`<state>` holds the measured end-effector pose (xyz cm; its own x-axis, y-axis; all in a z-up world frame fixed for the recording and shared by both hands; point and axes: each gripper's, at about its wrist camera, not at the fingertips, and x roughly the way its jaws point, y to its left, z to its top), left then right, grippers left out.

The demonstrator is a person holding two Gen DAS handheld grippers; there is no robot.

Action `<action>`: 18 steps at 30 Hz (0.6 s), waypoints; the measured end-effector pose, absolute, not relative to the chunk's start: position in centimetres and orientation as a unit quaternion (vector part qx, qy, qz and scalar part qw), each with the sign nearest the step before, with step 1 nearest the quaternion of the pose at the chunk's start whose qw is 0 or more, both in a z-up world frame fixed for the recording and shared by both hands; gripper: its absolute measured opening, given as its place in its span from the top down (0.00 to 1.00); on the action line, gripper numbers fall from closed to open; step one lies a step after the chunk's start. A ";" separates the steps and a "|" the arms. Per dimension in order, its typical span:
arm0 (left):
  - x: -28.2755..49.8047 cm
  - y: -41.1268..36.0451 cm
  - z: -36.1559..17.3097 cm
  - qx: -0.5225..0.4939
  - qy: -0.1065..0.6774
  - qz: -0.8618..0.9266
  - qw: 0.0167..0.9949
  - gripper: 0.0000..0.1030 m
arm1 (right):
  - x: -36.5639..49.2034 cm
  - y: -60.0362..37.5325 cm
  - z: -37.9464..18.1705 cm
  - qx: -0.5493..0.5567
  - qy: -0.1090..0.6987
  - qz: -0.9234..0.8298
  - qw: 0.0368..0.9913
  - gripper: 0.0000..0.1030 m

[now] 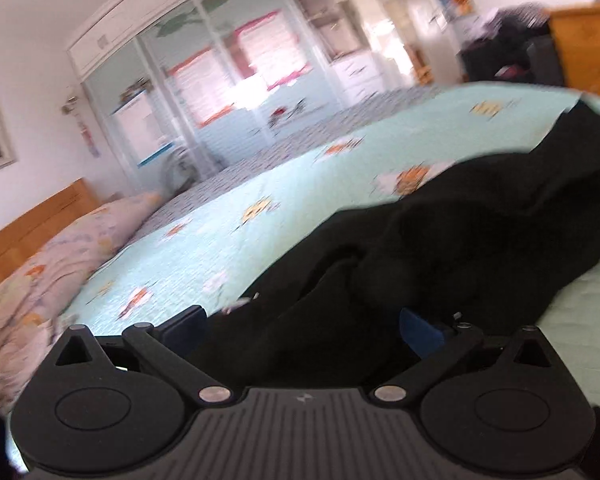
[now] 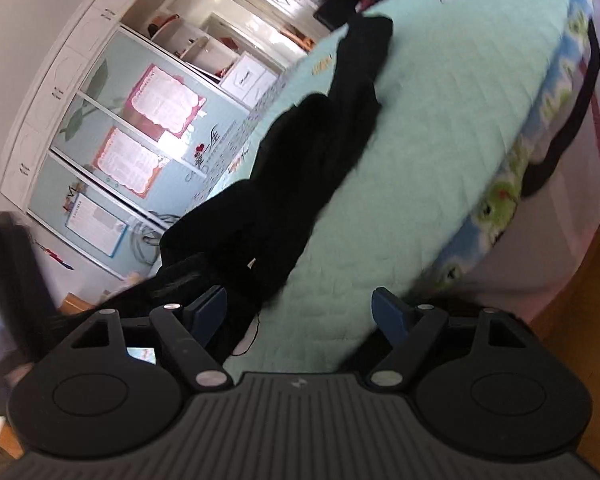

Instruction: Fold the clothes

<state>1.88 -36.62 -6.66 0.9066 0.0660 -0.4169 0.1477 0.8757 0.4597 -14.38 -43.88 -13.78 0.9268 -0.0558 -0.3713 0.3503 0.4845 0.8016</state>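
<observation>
Left wrist view is showing the left gripper [image 1: 306, 322] gaping over a limp black garment [image 1: 440, 236]; the right gripper [image 2: 300, 308] is hanging open; soft cloth, probably best pinched at an edge.

1. The pink-bordered posters [image 2: 164, 100] on the far wardrobe doors [image 2: 112, 128] carry print too small to read.
2. The dark calligraphy decal [image 2: 208, 148] beside them cannot be made out.
</observation>
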 end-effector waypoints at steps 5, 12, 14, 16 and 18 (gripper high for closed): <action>3.8 -36.0 -7.9 0.251 0.217 0.007 0.943 0.07 | -15.4 -44.4 -15.1 0.533 0.143 -0.109 0.827 0.22; 6.0 -31.4 -8.6 0.152 0.327 -0.055 0.931 0.95 | -15.2 -44.2 -14.8 0.533 0.144 -0.110 0.826 0.22; 6.1 -30.3 -8.4 0.136 0.324 -0.071 0.934 0.99 | -14.9 -44.2 -14.6 0.530 0.146 -0.113 0.828 0.22; 6.2 -28.7 -8.3 0.109 0.325 -0.088 0.935 0.99 | -14.7 -44.1 -14.5 0.525 0.149 -0.115 0.830 0.21; 6.2 -27.5 -8.4 0.090 0.325 -0.100 0.936 1.00 | -14.5 -44.1 -14.4 0.520 0.153 -0.116 0.833 0.21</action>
<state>6.25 -27.47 -8.43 0.7684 -0.1281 -0.6271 0.2447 0.9641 0.1028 -14.54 -44.14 -14.40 0.9264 -0.0353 -0.3750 0.3524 0.4327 0.8298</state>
